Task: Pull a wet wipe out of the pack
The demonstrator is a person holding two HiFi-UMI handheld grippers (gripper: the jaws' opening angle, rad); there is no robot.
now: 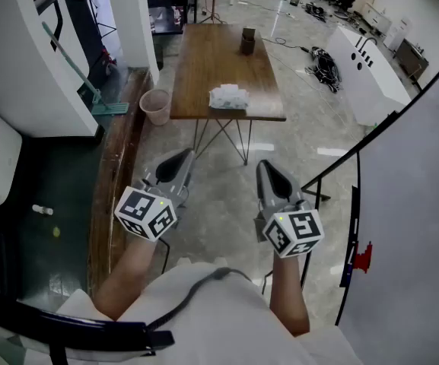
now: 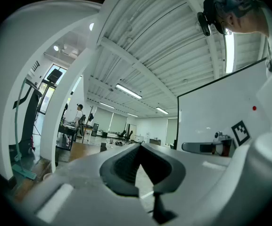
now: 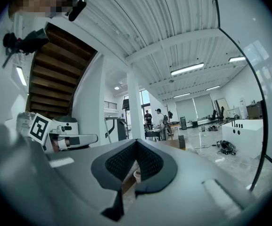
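The white wet wipe pack (image 1: pixel 229 96) lies near the front edge of a brown wooden table (image 1: pixel 219 52), well ahead of me. Both grippers are held level close to my body, over the floor and short of the table. My left gripper (image 1: pixel 179 158) has its jaws together with nothing between them; in its own view the tips (image 2: pixel 139 145) meet in front of the open room. My right gripper (image 1: pixel 267 166) is shut and empty too, its tips (image 3: pixel 136 141) touching. Neither gripper is near the pack.
A small dark box (image 1: pixel 247 40) stands at the table's far end. A pink bin (image 1: pixel 156 106) sits at the table's left on the floor. A white counter (image 1: pixel 367 74) and floor cables (image 1: pixel 326 67) lie to the right, a whiteboard (image 1: pixel 409 226) close on my right.
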